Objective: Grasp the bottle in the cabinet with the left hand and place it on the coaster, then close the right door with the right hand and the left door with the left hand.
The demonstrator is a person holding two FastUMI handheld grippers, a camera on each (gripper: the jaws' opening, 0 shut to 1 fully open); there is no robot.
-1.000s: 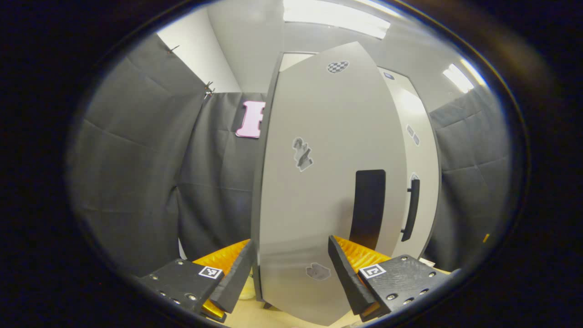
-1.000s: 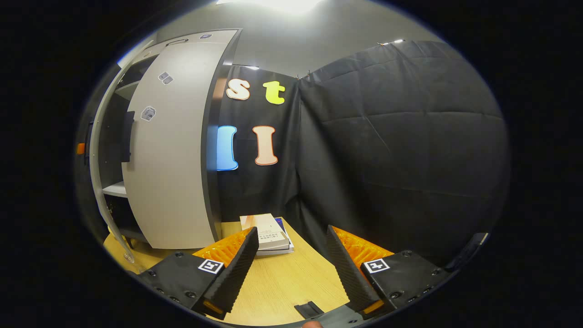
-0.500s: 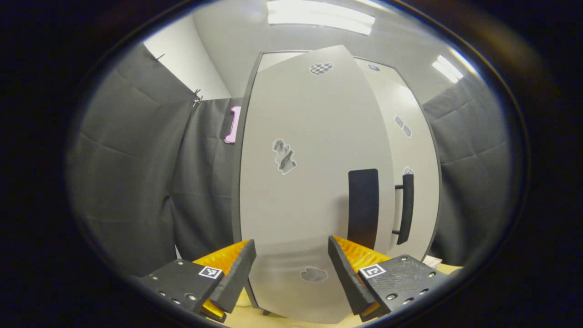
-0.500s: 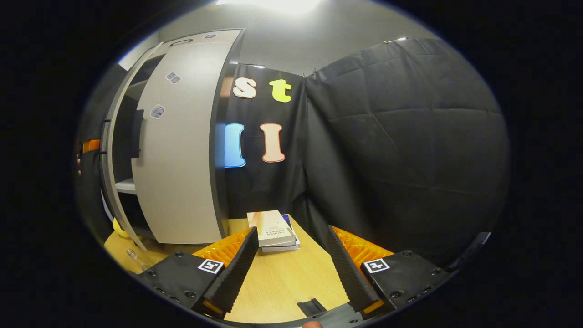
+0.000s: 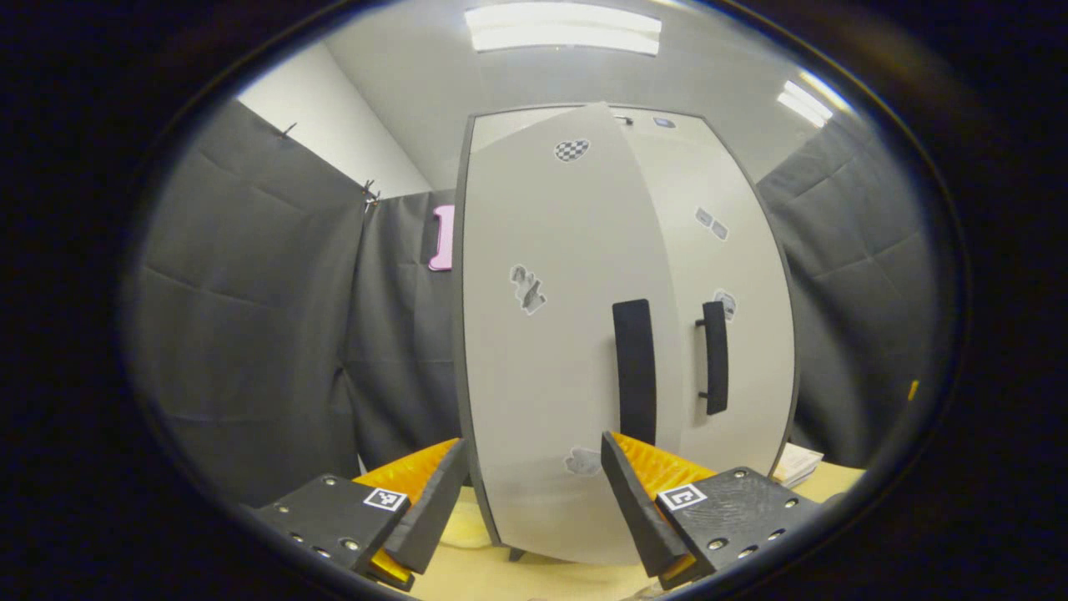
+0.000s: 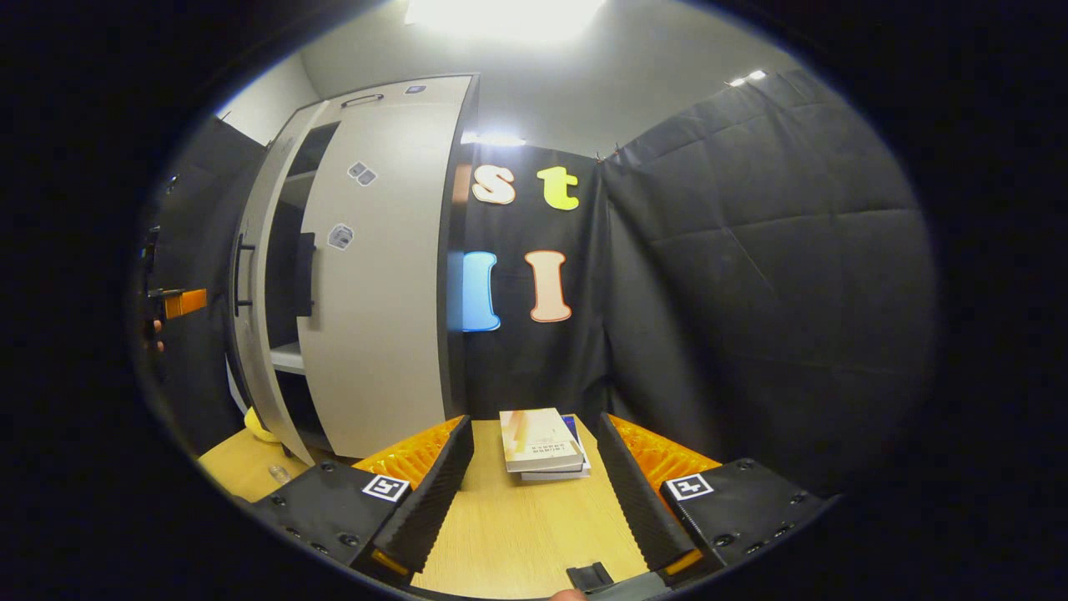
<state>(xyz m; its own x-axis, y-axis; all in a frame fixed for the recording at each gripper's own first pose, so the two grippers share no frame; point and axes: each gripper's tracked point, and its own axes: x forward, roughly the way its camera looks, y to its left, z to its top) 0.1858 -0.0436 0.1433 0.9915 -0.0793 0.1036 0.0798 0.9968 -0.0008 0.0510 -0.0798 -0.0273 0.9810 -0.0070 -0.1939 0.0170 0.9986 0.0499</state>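
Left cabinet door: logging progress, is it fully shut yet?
Not shut: left door stands ajar, dark shelf gap beside right door.

Illumination is supplied from above by ceiling light panels (image 5: 563,27), blown out to white glare in both views. The cabinet (image 5: 617,334) is evenly lit, its straight edges bowed by fisheye distortion. A soft shadow is cast beside its door handle (image 5: 634,371). The cloth wall (image 6: 768,275) right of the cabinet is rendered dim. Focus is sharp centrally and softened toward the rims.

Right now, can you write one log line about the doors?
left door: nearly closed | right door: closed | left gripper: open | right gripper: open, over table
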